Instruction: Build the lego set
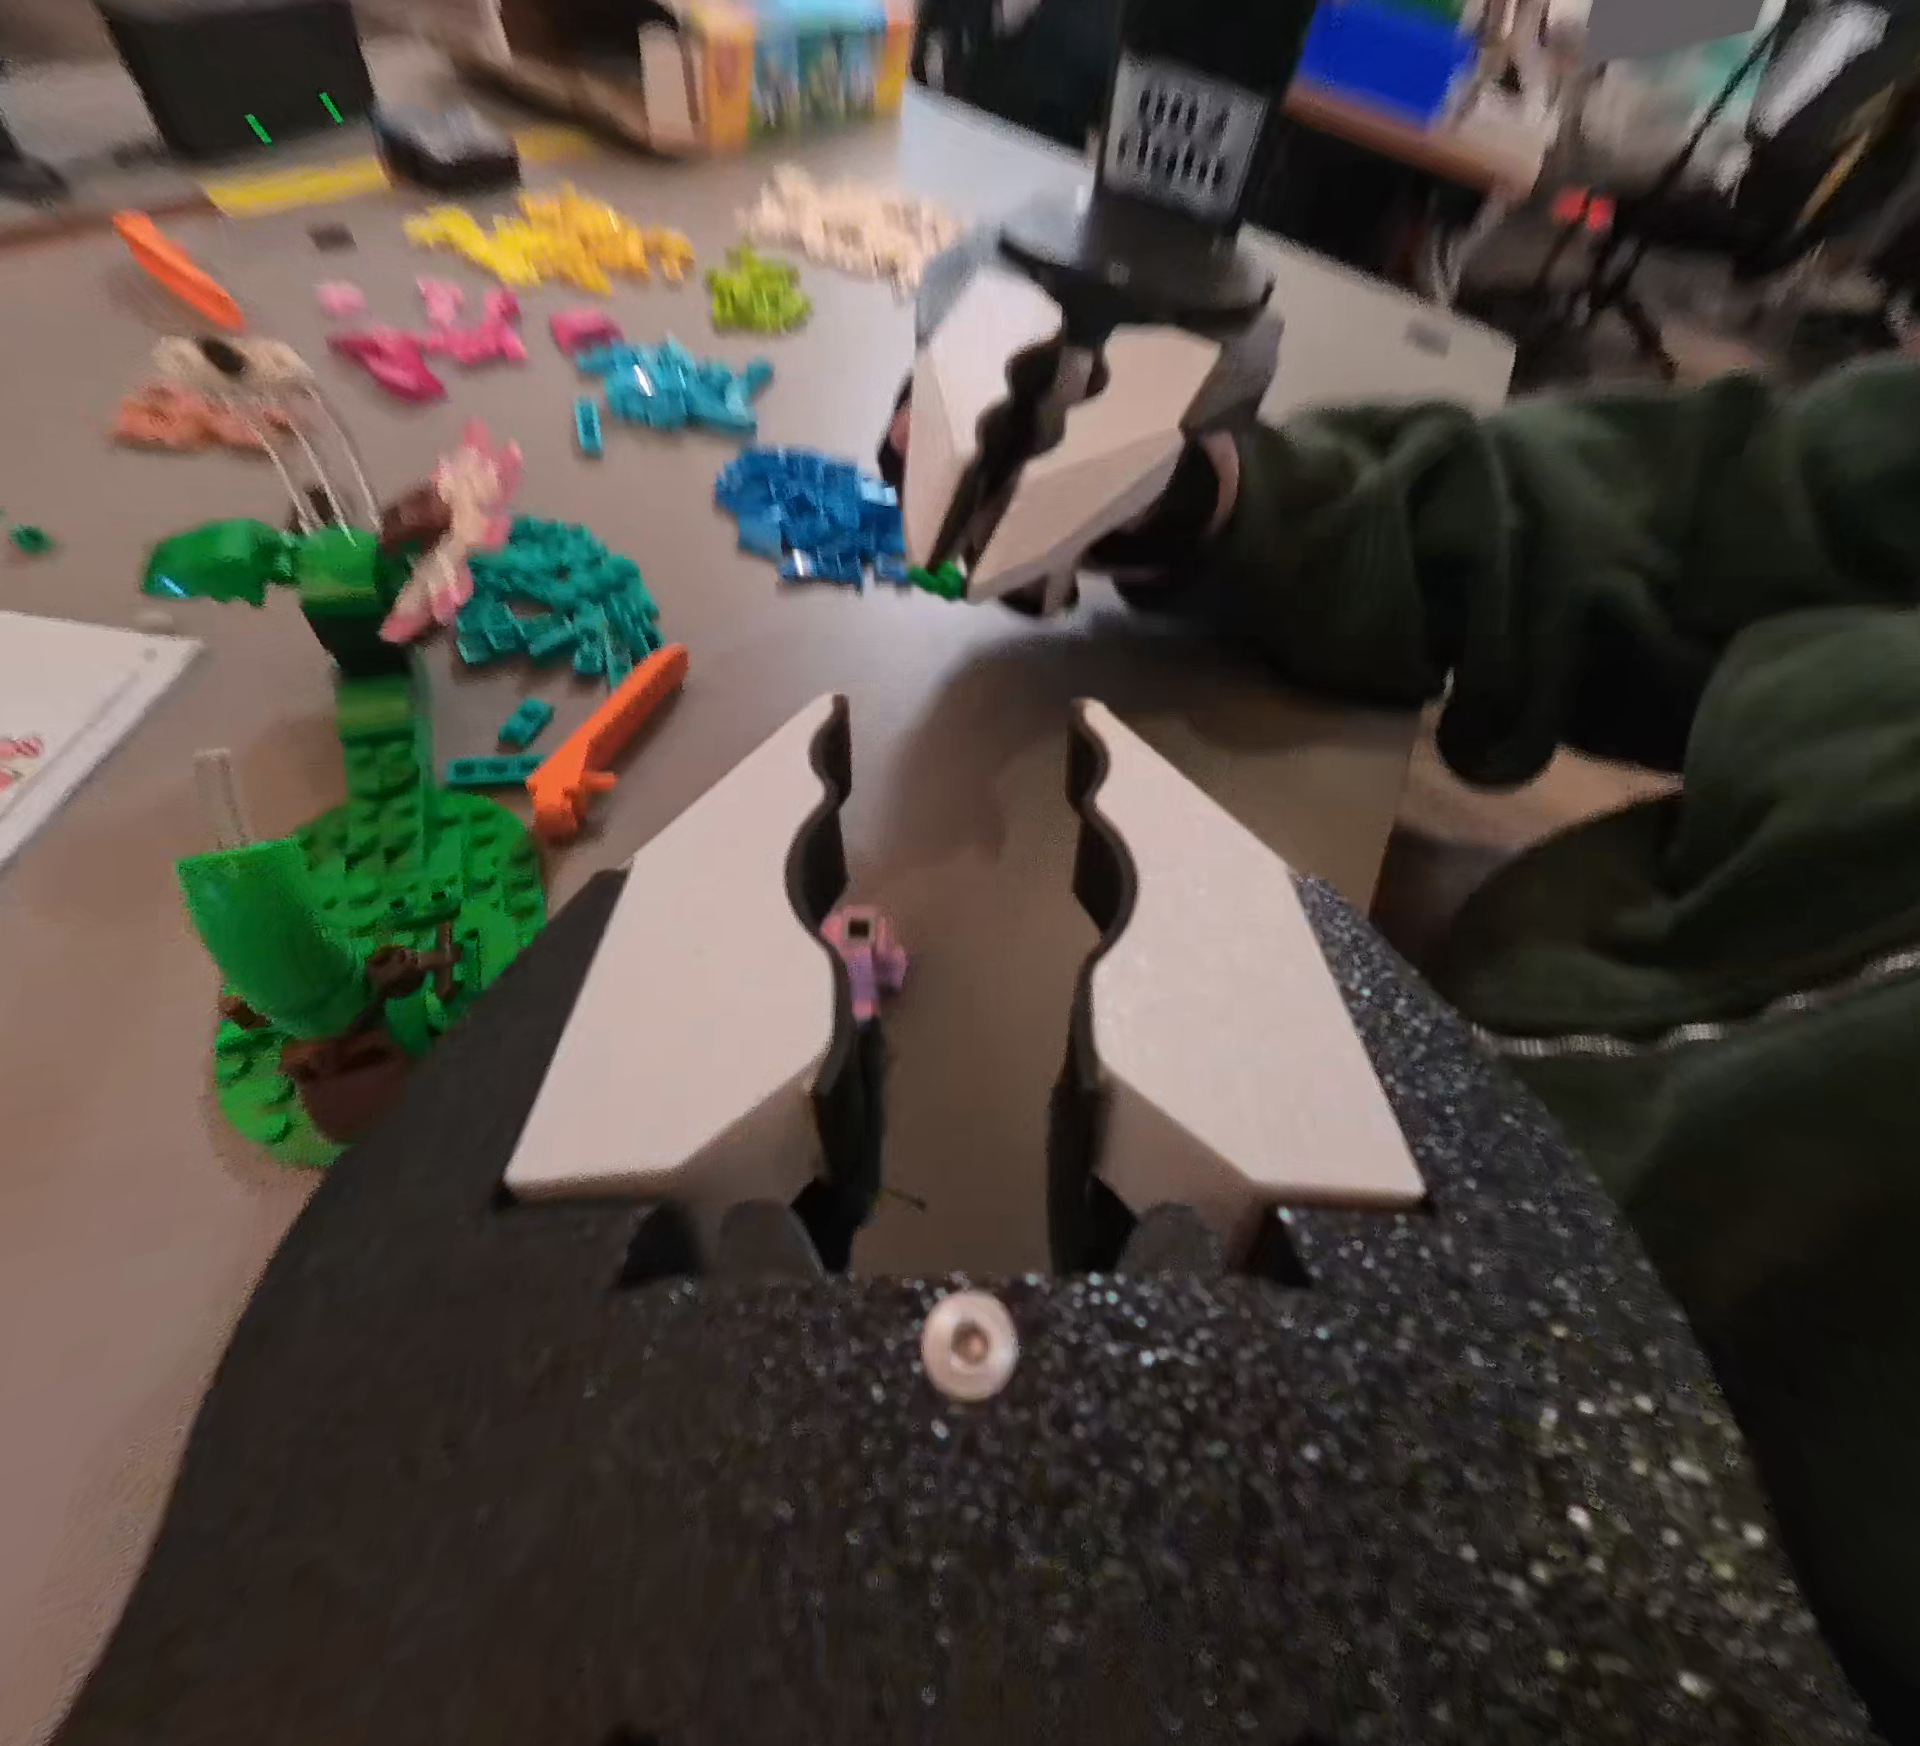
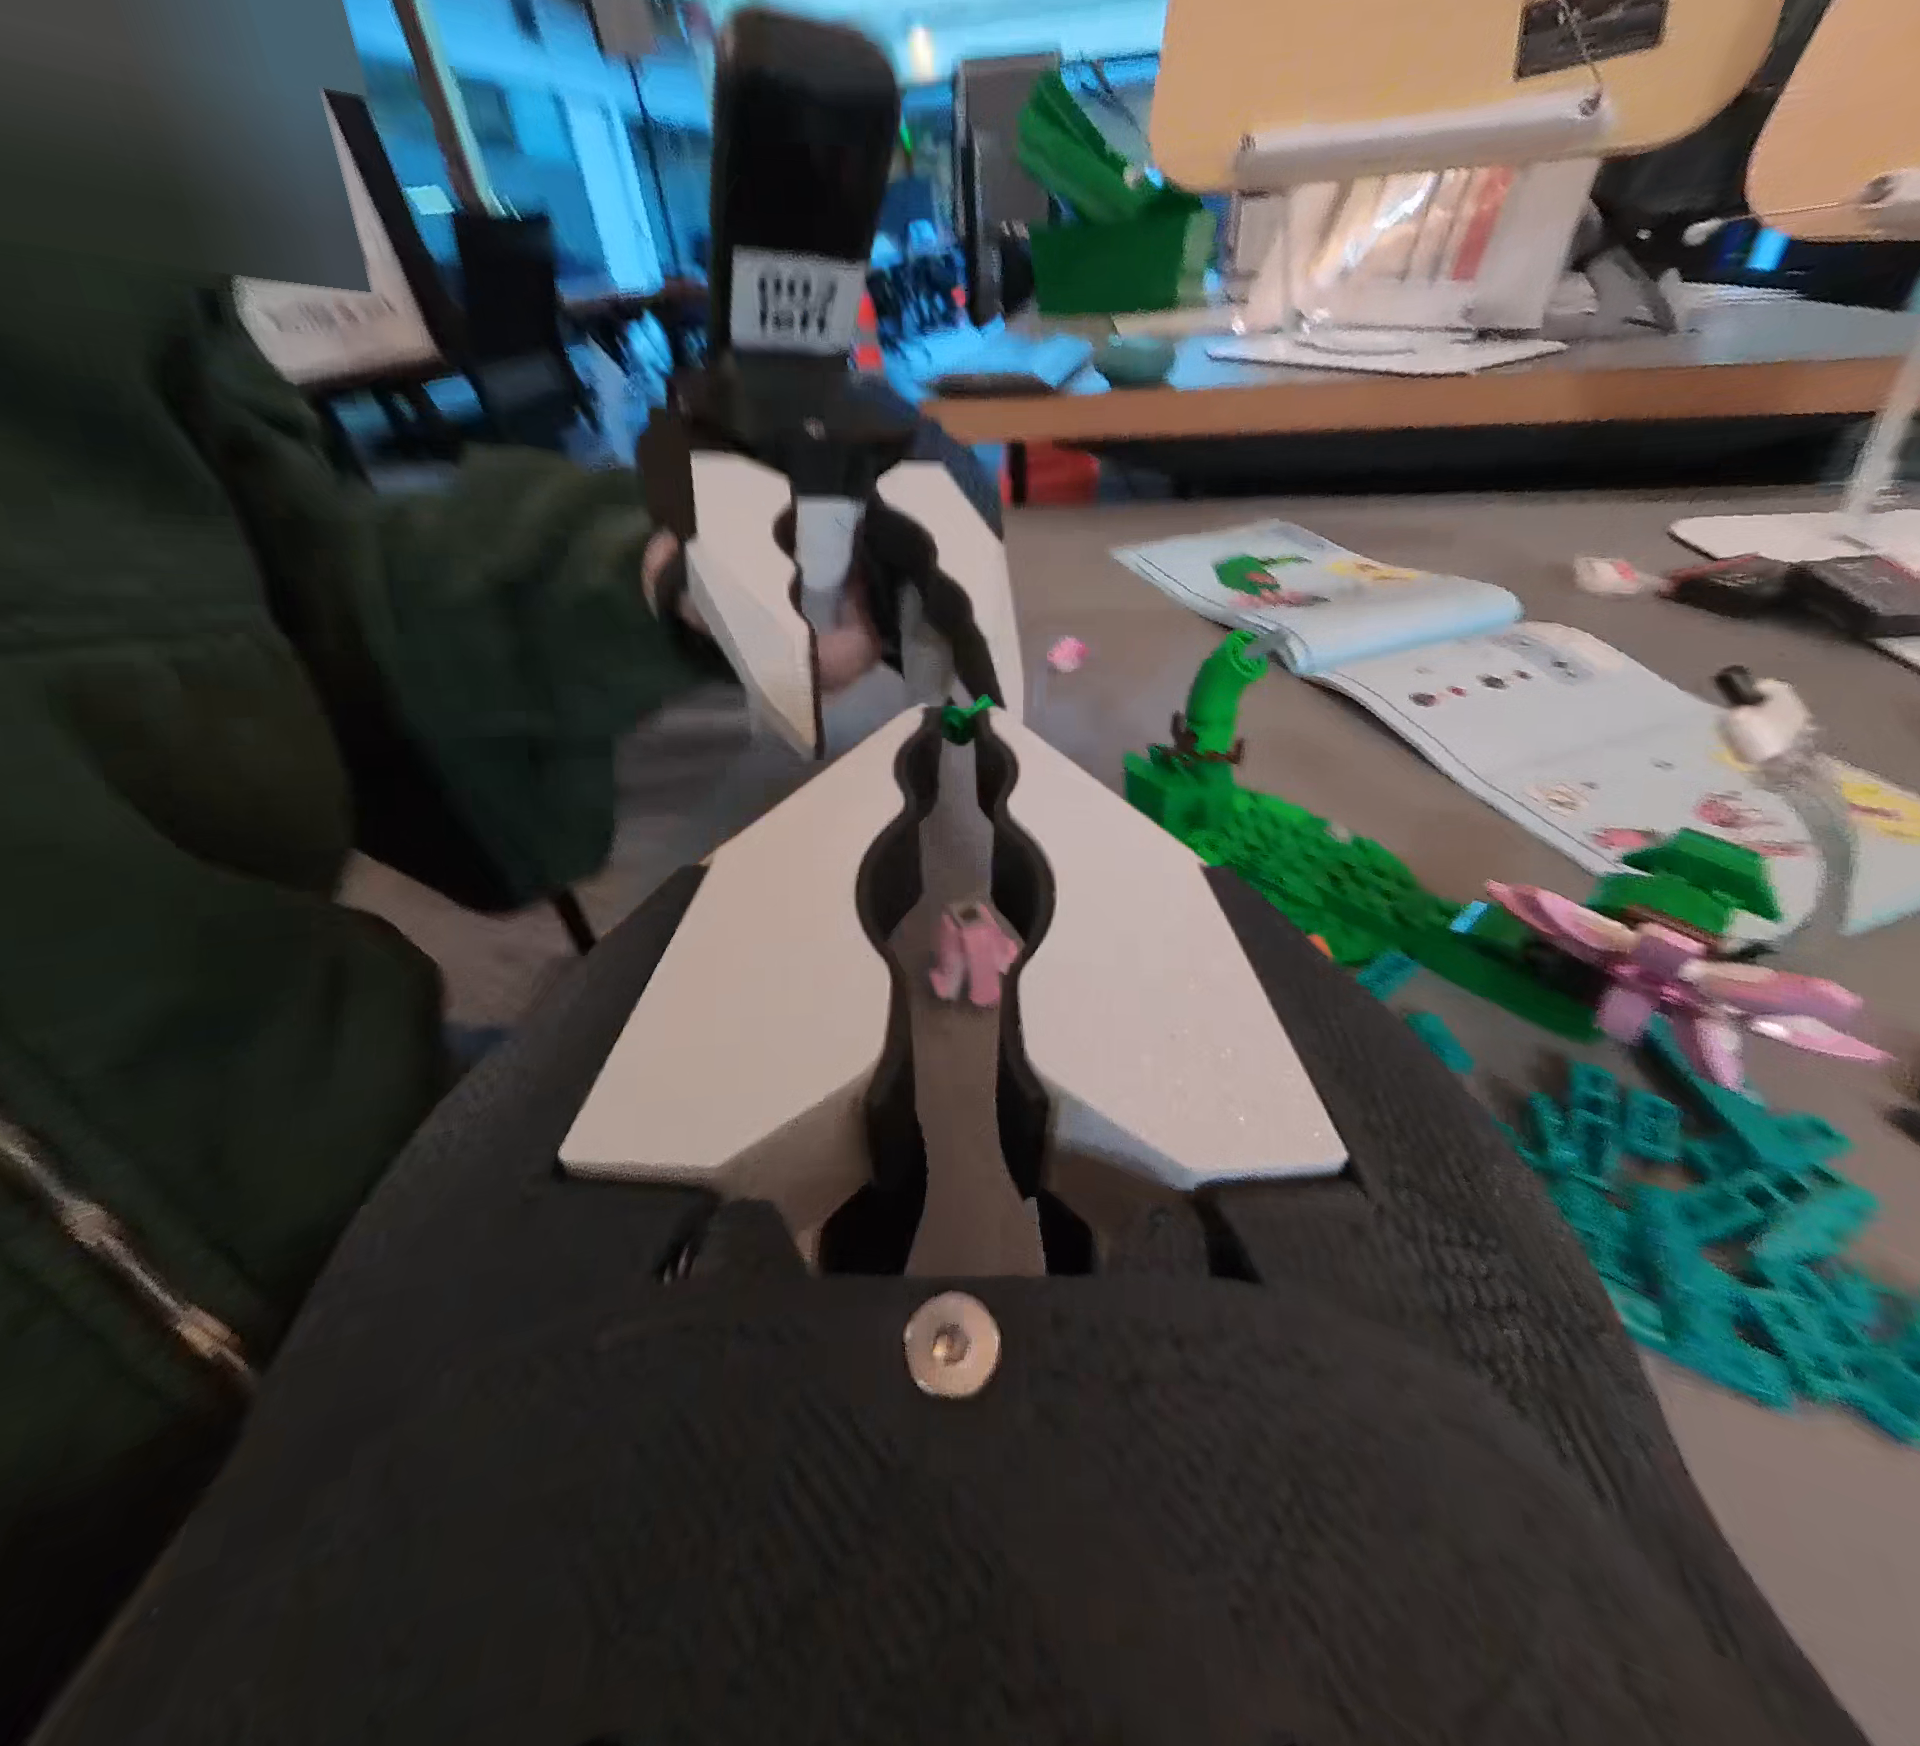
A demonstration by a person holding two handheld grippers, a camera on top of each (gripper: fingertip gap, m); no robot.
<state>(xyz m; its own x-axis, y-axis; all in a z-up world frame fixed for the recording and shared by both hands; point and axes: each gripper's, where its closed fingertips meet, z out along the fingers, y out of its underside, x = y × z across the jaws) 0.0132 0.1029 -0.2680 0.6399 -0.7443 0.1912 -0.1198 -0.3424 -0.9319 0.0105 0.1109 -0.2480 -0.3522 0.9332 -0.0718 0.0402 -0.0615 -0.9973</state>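
Note:
My left gripper (image 1: 958,709) is open, low over the grey table (image 1: 935,657). A small pink-purple piece (image 1: 868,953) lies between its fingers, against the left one. My right gripper (image 2: 961,722) is shut on a tiny green piece (image 2: 961,720). In the left wrist view the right gripper (image 1: 940,576) is just ahead, tips down by the blue pile. The pink piece (image 2: 971,953) shows through the right gripper's gap. The green plant model (image 1: 364,865) with a pink flower (image 1: 457,533) stands to the left; it also shows in the right wrist view (image 2: 1330,855).
Sorted brick piles lie beyond: teal (image 1: 561,595), blue (image 1: 810,512), light blue (image 1: 675,387), yellow (image 1: 561,242), pink (image 1: 436,335), white (image 1: 842,221). An orange piece (image 1: 613,740) lies by the model. An open instruction booklet (image 2: 1455,657) lies behind it. A dark green sleeve (image 1: 1558,533) is on the right. My two grippers' fingertips are within a few centimetres of each other.

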